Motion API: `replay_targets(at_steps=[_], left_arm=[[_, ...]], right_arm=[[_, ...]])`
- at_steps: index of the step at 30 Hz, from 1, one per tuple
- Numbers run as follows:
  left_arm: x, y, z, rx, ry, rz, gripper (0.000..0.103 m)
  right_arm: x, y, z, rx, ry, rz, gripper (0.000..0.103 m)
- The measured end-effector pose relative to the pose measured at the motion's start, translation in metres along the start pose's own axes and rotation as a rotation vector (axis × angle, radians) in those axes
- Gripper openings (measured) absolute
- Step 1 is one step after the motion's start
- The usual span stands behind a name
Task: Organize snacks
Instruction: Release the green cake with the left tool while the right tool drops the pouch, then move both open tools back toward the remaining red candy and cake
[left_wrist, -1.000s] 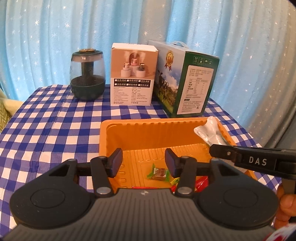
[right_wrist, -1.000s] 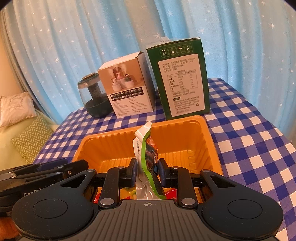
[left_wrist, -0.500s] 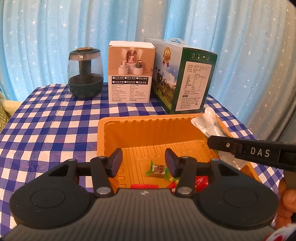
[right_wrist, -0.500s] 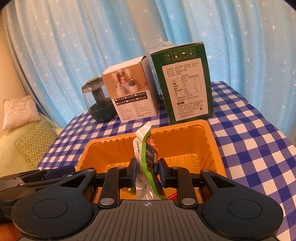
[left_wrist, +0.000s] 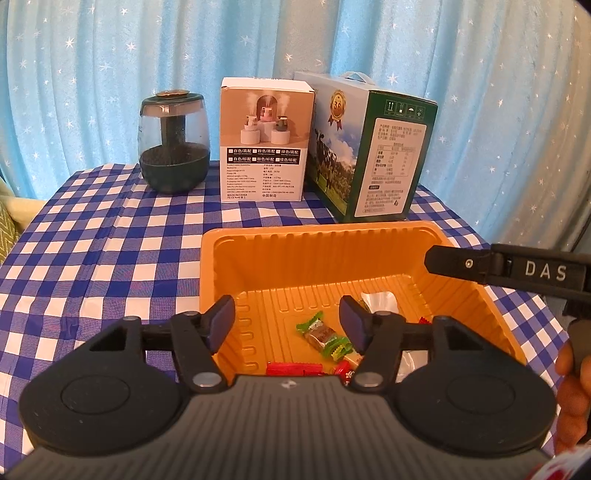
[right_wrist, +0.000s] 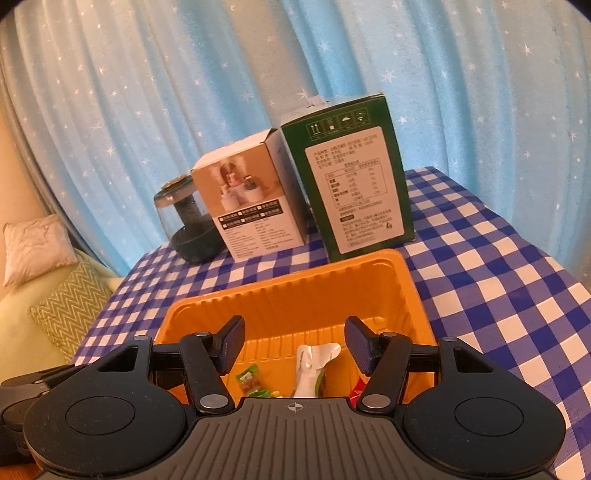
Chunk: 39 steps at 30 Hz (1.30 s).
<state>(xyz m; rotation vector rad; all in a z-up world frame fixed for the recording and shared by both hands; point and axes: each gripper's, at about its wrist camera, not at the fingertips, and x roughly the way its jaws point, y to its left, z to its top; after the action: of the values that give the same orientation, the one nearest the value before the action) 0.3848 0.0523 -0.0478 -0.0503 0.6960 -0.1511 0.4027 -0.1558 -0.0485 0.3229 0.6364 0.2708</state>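
a: since the right gripper has just been opening, the white-and-green pouch lies free in the orange tray with the wrapped candies.

b: left gripper has been widening too, holding nothing. no snacks visible outside. writing: "das", "made in china".

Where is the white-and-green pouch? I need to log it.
Right wrist view: the pouch lies in the orange tray, right of a green-wrapped candy.
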Motion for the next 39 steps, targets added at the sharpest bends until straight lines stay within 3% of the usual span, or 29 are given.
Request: replay_targets(at_steps=[13,18,32,39], left_arm=[[-0.002,-0.003,0.000,0.008,-0.006,-0.002,0.060],[-0.009,-0.005,0.000,0.019,-0.013,-0.004,0.064],[-0.054,-0.008,-0.007,0.077,-0.053,0.000,0.076],[-0.076,-0.006,-0.021,0.132,-0.050,0.006,0.080]], right_arm=[[-0.002,-0.001,-0.001,-0.009,0.007,-0.010,0.060],[-0.005,-0.001,-0.001,-0.015,0.003,-0.015,0.060],[-0.043,0.004,-0.008,-0.034,-0.030,0.007,0.060],[-0.069,0.008,-0.030,-0.079,0.031,0.039,0.060]])
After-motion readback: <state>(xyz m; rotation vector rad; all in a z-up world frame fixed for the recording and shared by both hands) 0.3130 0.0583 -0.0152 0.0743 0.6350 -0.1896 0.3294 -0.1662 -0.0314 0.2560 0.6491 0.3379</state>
